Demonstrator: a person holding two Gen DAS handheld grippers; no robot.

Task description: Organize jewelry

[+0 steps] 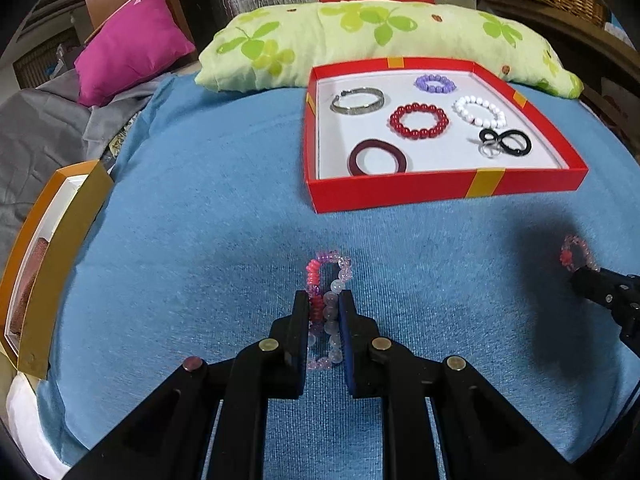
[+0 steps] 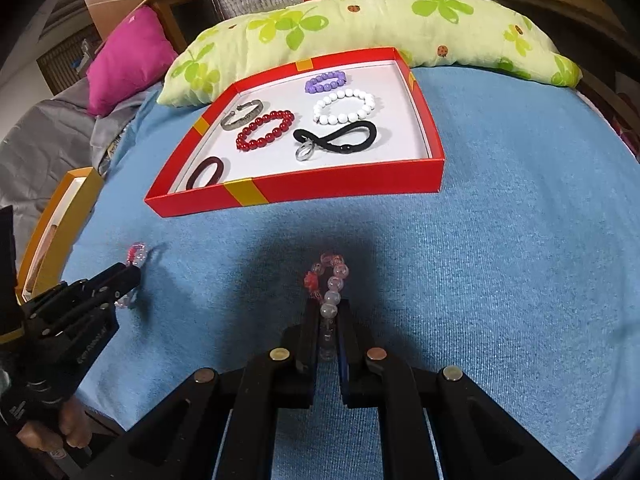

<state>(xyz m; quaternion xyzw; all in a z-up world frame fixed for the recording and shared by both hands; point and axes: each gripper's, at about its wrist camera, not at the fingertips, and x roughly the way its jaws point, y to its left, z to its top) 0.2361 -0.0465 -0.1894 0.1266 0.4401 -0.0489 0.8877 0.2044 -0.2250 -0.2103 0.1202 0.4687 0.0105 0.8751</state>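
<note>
A: Two bracelets are in hand and six pieces already lie in the shallow red cardboard box with gold bands. We list those as a silver metal cuff, a lilac bead bracelet, a red bead bracelet, a white bead bracelet, a black looped cord with a metal clasp and a dark maroon bangle.

B: And the grips?

A: Our left gripper is clenched on a pink-and-clear bead bracelet, both strands pinched flat between the pads, the loop sticking out ahead just above the blue knitted cover. Our right gripper is clamped on a pale pink glass-bead bracelet with a red charm, which stands up from the tips.

B: Where do they go?

A: We judge the box's bare white floor, front right of the black cord, has the room. We should carry each bracelet over the near wall with clearance and lower it close to the floor before letting go, so the beads do not roll onto a neighbour. One hand at a time seems wiser, as the box is narrow. The gold-edged box at the left stays unlisted; we cannot tell its contents.
</note>
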